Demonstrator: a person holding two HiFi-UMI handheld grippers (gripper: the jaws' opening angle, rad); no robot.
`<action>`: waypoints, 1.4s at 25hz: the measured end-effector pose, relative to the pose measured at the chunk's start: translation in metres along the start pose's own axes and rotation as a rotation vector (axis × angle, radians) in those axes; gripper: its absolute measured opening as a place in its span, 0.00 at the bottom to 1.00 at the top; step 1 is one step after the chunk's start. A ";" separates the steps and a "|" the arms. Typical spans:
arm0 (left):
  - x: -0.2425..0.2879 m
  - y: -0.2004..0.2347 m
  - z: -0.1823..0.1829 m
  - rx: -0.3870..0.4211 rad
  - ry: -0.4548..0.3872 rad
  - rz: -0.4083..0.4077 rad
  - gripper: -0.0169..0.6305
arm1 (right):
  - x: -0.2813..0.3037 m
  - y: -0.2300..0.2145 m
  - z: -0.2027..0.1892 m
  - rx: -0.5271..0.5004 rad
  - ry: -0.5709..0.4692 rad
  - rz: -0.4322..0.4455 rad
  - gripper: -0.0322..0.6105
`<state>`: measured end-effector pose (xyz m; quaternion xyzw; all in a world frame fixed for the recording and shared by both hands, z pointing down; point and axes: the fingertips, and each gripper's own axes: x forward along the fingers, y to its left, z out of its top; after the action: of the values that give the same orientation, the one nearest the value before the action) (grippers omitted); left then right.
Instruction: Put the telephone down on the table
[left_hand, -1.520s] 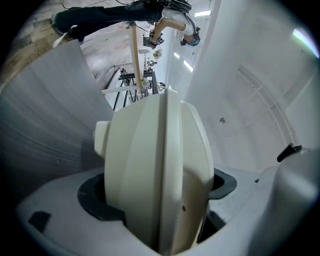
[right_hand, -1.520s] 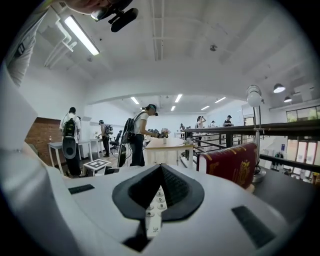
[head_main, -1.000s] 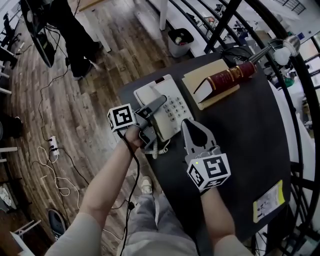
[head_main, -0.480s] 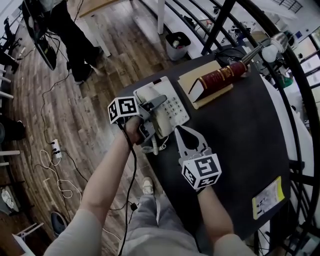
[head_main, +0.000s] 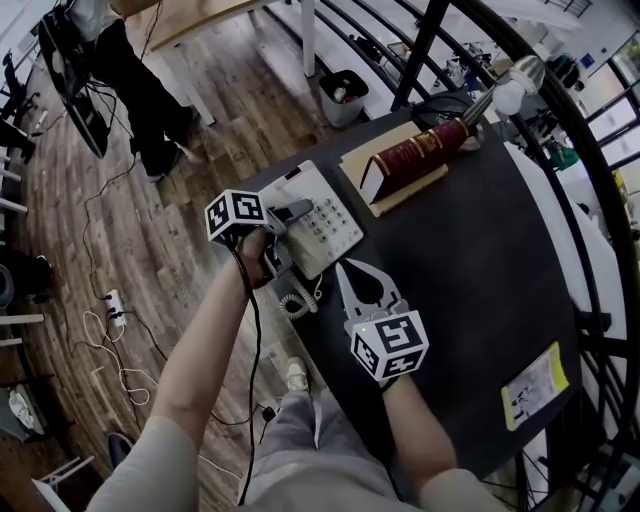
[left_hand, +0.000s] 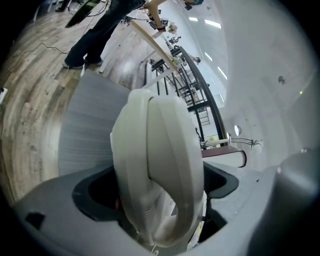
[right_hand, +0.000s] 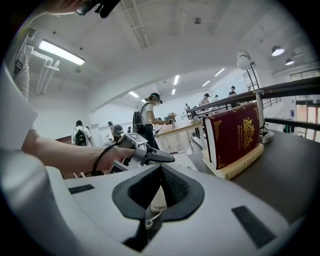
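My left tongs (head_main: 288, 236) have just been opening. The handset (left_hand: 155, 165) stands between them with dark gaps at either side, so I judge I am letting go, not carrying. They point down at the telephone (head_main: 325, 225), which sits at the surface's (head_main: 470, 270) 10 o'clock corner. My right tongs (head_main: 346, 272) are closed and empty at its 5 o'clock, kept clear of the work. The telephone is off-white with a sloped keypad. Its handset is smooth and rounded, and a coiled cord (head_main: 298, 300) hangs at the near edge.
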<state>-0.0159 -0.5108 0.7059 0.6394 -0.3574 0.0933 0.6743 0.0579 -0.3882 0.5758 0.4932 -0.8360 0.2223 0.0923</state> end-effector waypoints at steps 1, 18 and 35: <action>-0.001 0.004 -0.002 -0.009 0.005 0.023 0.78 | -0.003 0.000 -0.001 0.003 0.002 -0.001 0.05; -0.072 -0.013 -0.024 0.303 -0.094 0.213 0.78 | -0.031 0.010 0.027 0.037 -0.040 -0.009 0.05; -0.233 -0.175 -0.082 0.947 -0.414 0.220 0.70 | -0.098 0.066 0.114 -0.139 -0.181 -0.031 0.05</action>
<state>-0.0536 -0.3866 0.4322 0.8379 -0.4666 0.1867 0.2131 0.0566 -0.3363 0.4201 0.5166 -0.8465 0.1169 0.0538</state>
